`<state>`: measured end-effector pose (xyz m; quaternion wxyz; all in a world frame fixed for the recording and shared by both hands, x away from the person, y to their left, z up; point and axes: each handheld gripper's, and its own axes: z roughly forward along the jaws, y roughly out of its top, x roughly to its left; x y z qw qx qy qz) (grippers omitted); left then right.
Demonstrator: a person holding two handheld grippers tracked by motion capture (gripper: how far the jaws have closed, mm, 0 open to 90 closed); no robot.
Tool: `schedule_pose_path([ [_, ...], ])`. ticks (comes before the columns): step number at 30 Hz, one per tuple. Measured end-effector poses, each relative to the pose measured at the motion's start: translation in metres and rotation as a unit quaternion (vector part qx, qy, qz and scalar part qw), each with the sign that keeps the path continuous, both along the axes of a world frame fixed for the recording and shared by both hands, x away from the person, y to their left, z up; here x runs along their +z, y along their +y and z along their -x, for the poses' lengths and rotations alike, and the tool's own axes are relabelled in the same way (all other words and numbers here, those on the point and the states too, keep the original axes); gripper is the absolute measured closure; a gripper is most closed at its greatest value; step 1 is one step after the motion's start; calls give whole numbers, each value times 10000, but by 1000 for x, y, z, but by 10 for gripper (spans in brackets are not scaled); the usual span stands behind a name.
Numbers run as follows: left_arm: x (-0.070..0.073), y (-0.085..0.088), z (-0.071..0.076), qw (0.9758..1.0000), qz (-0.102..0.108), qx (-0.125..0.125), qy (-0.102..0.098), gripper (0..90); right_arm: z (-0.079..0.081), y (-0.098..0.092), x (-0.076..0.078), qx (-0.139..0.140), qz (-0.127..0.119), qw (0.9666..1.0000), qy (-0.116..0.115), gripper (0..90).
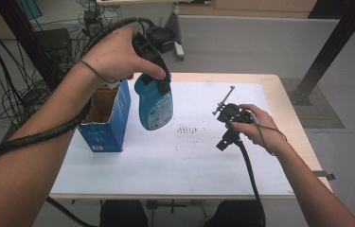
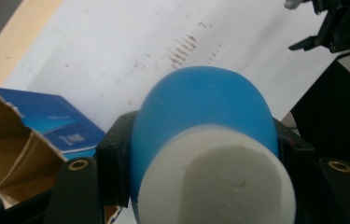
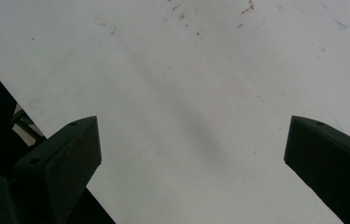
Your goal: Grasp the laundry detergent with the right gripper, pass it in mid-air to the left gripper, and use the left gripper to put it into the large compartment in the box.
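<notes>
- The table point(image 1: 279, 94) in front of you is light wood, and a white sheet point(image 1: 189, 156) covers most of its top; a patch of faint brown marks point(image 1: 187, 128) sits near the middle of that sheet.
- Your open blue box point(image 1: 111, 120) stands upright at the left side of the sheet, top flaps up, with bare brown cardboard showing inside it in the left gripper view point(image 2: 9, 154).
- Your blue bottle point(image 1: 155, 105) hangs in the air just right of the box and clear of the sheet, roughly upright; from the left gripper view you look down on its white cap point(image 2: 219, 182) and rounded blue shoulder.
- Your left gripper point(image 1: 158, 75) has the bottle clamped at the top, one black jaw pressed to each side just below the cap, so the bottle hangs from that grip alone.
- Your right gripper point(image 1: 227, 118) rests low over the right part of the sheet, well apart from the bottle and the box; its jaws stand wide, with nothing between them but bare white sheet in the right gripper view.
</notes>
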<state>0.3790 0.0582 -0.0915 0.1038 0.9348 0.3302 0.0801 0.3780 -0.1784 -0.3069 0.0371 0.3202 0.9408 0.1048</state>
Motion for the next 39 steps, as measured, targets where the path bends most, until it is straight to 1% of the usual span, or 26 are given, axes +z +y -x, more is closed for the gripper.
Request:
schedule_pose_path([
  [1,5,3,-2,10000,11,95,-26,376,0,0,0,8,-12,10000,-22,36],
  [7,29,15,-9,9991,40,417,-91,377,-1,1,-2,-64,41,10000,0,39],
  [8,35,19,-11,9985,61,533,-120,376,-1,1,-2,-72,39,10000,-11,38],
  [9,38,20,-11,9982,70,586,-129,376,-2,1,-3,-44,38,10000,-22,39],
  [12,51,30,-15,9964,85,829,-157,376,-2,1,-4,-47,46,10000,-1,38],
  [14,56,34,-17,9958,86,900,-165,376,-2,2,-4,-54,50,10000,7,38],
  [18,70,48,-21,9931,135,1154,-164,376,-2,2,-5,-60,22,10000,-14,39],
  [23,89,67,-28,9887,175,1476,-217,376,-3,4,-6,-104,23,9999,-7,40],
  [24,93,70,-29,9875,186,1546,-226,376,-3,4,-6,-95,35,9999,-7,40],
  [26,99,77,-31,9840,250,1737,-296,376,-2,5,-6,-114,17,9999,-37,40],
  [27,103,80,-32,9832,240,1780,-321,376,-2,6,-6,-110,13,9999,-44,40],
  [30,110,90,-35,9783,288,2017,-382,376,-2,6,-7,-106,3,9999,-15,41],
  [31,112,93,-36,9771,286,2077,-376,376,-3,6,-7,-108,0,9999,-7,42],
  [33,115,102,-40,9730,333,2255,-369,376,-3,6,-7,-82,-15,10000,-23,44],
  [34,116,104,-41,9719,336,2303,-367,377,-2,7,-7,-75,-13,10000,-40,44],
  [35,116,107,-43,9699,346,2383,-368,377,-2,6,-7,-75,-12,10000,-54,44],
  [36,116,110,-45,9667,335,2510,-374,377,-2,6,-6,-76,-8,10000,-47,44],
  [39,113,115,-49,9606,267,2741,-387,376,-2,6,-6,-103,-23,9999,-63,44],
])
